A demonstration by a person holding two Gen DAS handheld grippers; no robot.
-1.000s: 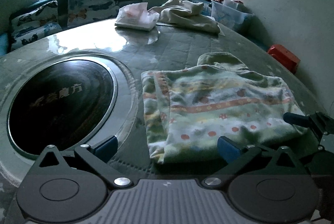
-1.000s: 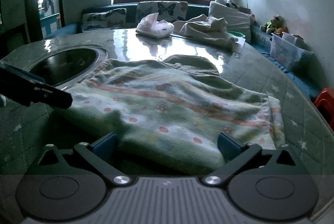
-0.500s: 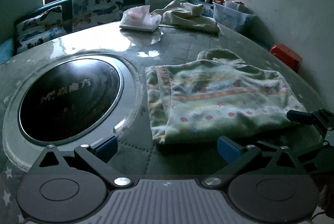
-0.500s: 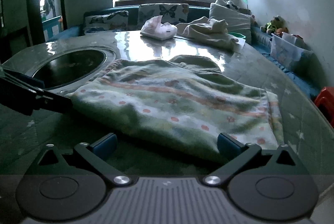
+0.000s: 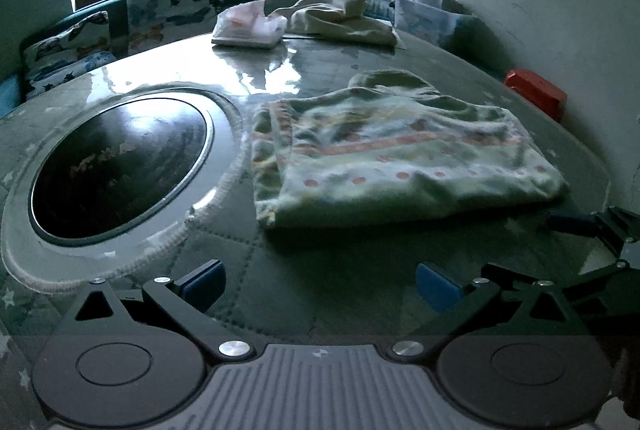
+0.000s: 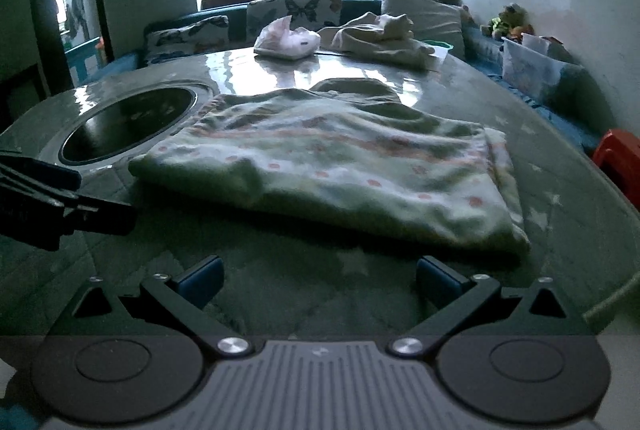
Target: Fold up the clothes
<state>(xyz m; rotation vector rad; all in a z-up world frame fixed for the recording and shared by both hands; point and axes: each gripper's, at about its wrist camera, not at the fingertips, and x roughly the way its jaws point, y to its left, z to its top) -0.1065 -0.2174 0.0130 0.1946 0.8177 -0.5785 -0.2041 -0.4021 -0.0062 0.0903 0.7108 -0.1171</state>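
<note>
Both tongs have drawn back from the folded garment since a second ago, when their tips sat at its near hem; a strip of bare quilted cover now lies between them and the cloth. The left gripper (image 5: 320, 284) stands with its blue pads spread wide and nothing between them, and the right gripper (image 6: 319, 280) is likewise wide apart and empty. Each shows in the other's view, low at the near edge of the table (image 5: 332, 294), on either side of the garment. The folded garment (image 5: 396, 157), pale green with orange bands and dots, lies flat on the right half of the table, its hood toward the far edge. Left of it sits the round black glass inset (image 5: 120, 165). At the far edge lie a tissue pack (image 5: 248, 27) and a cream cloth heap (image 5: 340, 17).
</note>
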